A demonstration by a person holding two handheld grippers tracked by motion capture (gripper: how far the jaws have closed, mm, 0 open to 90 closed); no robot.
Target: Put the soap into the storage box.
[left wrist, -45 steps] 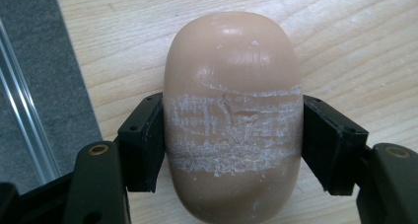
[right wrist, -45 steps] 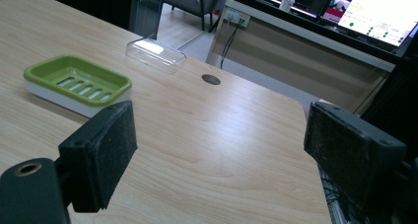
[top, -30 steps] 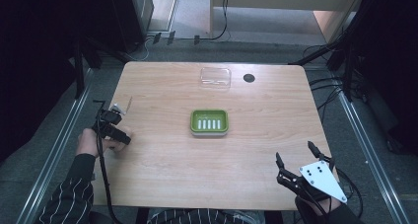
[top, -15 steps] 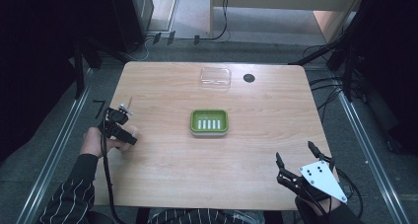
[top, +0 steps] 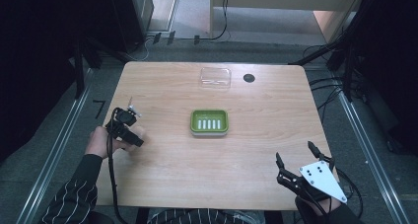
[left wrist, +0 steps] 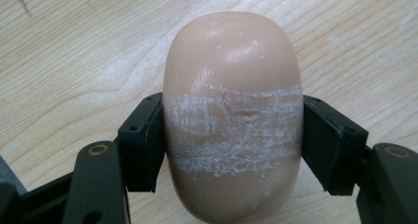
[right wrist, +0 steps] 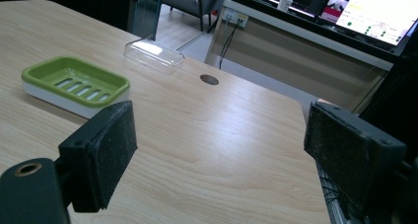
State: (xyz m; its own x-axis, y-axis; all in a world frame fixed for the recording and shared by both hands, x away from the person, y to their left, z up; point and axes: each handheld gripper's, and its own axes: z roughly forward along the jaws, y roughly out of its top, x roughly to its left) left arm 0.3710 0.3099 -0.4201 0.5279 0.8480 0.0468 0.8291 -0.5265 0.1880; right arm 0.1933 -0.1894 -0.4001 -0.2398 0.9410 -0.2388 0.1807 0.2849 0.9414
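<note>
Pale wooden tabletop [top: 246,150] lies under everything. Left of the green slotted plastic soap dish [top: 209,122], a tan oval soap bar [left wrist: 231,115] is clamped by the left gripper [top: 129,126]; its smooth, scuffed sides could slip free. The right gripper [top: 296,166] is held agape, nearer than the dish.

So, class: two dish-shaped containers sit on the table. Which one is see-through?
The clear lid at the table's far edge; the soap dish in the middle is opaque green with slots in its floor.

Bare table [top: 162,179] all round; only soap dish [top: 209,122] and clear lid [top: 215,78] obstruct.
</note>
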